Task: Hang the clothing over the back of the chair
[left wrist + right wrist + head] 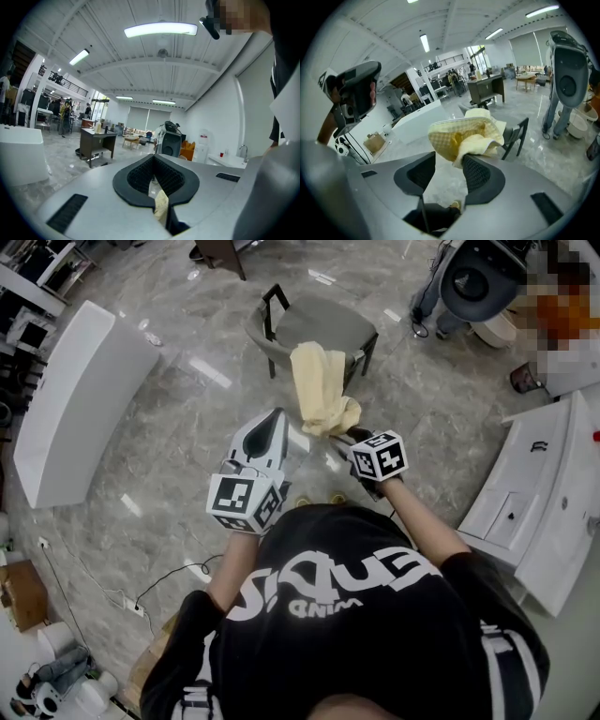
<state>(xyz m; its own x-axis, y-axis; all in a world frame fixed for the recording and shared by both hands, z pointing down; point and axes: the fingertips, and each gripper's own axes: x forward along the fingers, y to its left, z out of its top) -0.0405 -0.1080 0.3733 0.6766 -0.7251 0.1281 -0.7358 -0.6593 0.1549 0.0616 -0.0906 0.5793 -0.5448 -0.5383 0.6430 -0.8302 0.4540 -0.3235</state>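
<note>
Grey right gripper (449, 159): jaws wide, clamping nothing; hem of yellow waffle-weave cloth (464, 133) just lies on one pad. Jaws together on left gripper (153, 161). Cloth drapes grey padded chair (328, 324) back. I'd withdraw straight so the hem isn't dragged off.

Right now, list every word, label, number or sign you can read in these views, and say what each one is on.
Black T-shirt: large white print, seen upside down and creased; not readable with certainty.
Left marker cube and right marker cube: black-and-white square patterns only, no letters or digits.
Water dispenser: small red label, too small to read.
Nothing else legible in any view.
</note>
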